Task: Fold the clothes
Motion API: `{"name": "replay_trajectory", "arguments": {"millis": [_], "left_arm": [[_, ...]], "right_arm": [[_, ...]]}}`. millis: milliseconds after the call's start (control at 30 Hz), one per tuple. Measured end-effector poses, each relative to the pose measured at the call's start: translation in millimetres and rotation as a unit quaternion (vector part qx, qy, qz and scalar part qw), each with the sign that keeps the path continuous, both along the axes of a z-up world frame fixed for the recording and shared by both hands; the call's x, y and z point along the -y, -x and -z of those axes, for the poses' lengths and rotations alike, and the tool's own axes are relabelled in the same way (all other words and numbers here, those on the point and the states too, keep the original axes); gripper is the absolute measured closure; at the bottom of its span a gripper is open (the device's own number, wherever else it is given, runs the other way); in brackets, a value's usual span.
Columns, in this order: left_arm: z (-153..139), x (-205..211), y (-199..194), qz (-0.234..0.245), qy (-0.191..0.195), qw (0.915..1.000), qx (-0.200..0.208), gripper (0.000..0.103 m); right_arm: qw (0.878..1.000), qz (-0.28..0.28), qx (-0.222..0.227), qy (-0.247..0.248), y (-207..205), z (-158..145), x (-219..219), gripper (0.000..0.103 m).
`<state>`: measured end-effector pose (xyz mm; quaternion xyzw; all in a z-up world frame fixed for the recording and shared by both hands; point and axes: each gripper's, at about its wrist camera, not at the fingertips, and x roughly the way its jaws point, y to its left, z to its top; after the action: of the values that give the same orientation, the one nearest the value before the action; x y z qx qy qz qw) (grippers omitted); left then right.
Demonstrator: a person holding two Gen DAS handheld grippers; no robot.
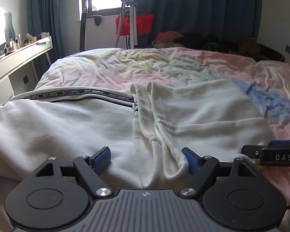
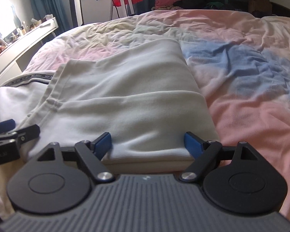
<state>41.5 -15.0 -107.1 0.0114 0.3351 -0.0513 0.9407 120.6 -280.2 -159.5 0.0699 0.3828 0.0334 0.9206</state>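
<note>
Both the left gripper (image 1: 147, 155) and the right gripper (image 2: 148, 142) sit spread wide over the near edge of the white jacket (image 1: 67, 121) on the bed (image 1: 145, 65), so closing on only one layer could undo its fold.

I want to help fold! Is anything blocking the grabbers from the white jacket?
Nothing visible. The left gripper and right gripper are both open, right at the white jacket's near edge, cloth between their fingers.
</note>
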Motion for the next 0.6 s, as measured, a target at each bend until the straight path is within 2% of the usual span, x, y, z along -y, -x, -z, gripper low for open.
{"name": "replay_trajectory", "arguments": {"millis": [100, 200, 267, 333, 367, 433, 533, 600], "left_arm": [[-14, -20, 8, -0.02, 0.041, 0.9989, -0.004, 0.021], [-29, -52, 15, -0.069, 0.097, 0.9927, -0.016, 0.018], [-36, -82, 20, -0.119, 0.127, 0.9843, -0.029, 0.016], [-38, -116, 23, -0.168, 0.162, 0.9712, -0.047, 0.015], [-36, -134, 23, -0.194, 0.182, 0.9619, -0.064, 0.014], [-27, -169, 21, -0.244, 0.227, 0.9369, -0.107, 0.014], [-4, -208, 18, -0.303, 0.307, 0.8878, -0.161, 0.014], [8, -226, 14, -0.327, 0.358, 0.8593, -0.164, 0.014]], "right_arm": [[1.0, 0.0, 0.0, 0.001, 0, -1, 1, 0.018], [1.0, -0.001, 0.001, -0.002, 2, -1, 3, 0.018], [1.0, -0.002, 0.001, -0.003, 3, -1, 3, 0.018], [1.0, -0.001, 0.0, -0.006, 3, -1, 4, 0.018], [1.0, 0.0, -0.001, -0.01, 3, -1, 4, 0.018], [1.0, 0.002, -0.003, -0.015, 3, -1, 5, 0.018], [1.0, 0.001, -0.003, -0.014, 3, -2, 3, 0.018], [1.0, -0.001, -0.003, -0.012, 3, -2, 2, 0.018]]}}
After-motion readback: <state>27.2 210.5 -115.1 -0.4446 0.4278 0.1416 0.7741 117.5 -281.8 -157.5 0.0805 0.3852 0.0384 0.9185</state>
